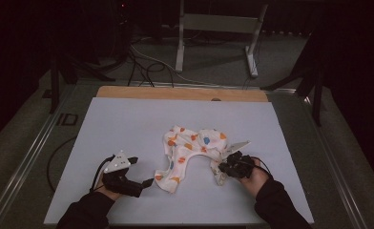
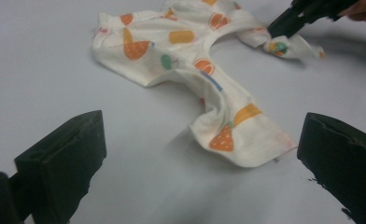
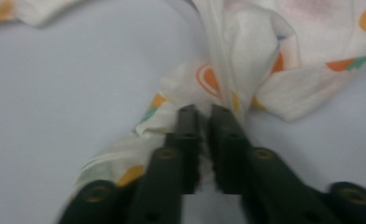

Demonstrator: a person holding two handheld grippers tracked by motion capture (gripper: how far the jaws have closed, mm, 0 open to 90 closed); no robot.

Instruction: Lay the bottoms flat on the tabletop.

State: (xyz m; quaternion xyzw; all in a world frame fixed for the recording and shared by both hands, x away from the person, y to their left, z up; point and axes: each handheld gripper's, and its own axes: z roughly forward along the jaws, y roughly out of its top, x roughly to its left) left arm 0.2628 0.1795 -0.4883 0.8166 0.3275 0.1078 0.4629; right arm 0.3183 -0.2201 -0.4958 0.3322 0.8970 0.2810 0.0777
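Right gripper (image 3: 204, 112): jaws slightly parted, thin fabric fold between them, pinch uncertain. Soft white fruit-print garment (image 1: 192, 148) lies crumpled mid-mat (image 1: 128, 124). My left gripper (image 1: 144, 183) spread wide; its view shows hem wrinkles.

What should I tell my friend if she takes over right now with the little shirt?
Left hand-held gripper: open, holding nothing, near the bottom hem of the baby shirt.
Right hand-held gripper: jaws nearly together with a fold of the shirt's sleeve between them; whether they still pinch it I cannot tell.
The shirt, white with an orange fruit print, lies crumpled on the white table cover.
Done: one sleeve tugged out sideways.
Left: probably smoothing it flat and folding it.
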